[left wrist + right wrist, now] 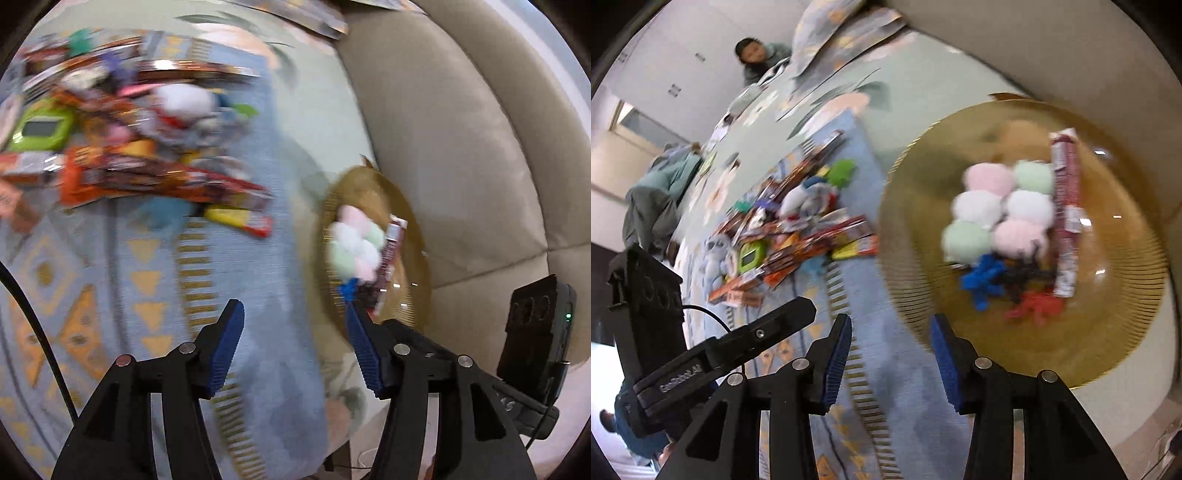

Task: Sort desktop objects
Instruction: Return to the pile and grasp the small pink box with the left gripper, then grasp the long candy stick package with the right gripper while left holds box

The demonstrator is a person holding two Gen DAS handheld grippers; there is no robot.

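Patterned cloth (pixel 886 387) — gold plate (pixel 1108 350) of pompoms (pixel 1001 206), wrapper (pixel 1065 221)

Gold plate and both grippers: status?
Left gripper open, empty. Right gripper open, empty. Gold plate holds pom-poms, snack bar, small toys. Snack pile unsorted; path clear.

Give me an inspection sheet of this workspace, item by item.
Surface: patterned blue cloth over a floral cover.
Job's things: gold plate holding pastel pom-poms, a red wrapped bar and small blue, black and red figures.
Clutter: heap of snack wrappers, plush toys and a green gadget.
Grippers: left hand-held gripper open, empty; right hand-held gripper open, empty.
Cables: black cable at left.
Surroundings: beige cushion; people beyond.
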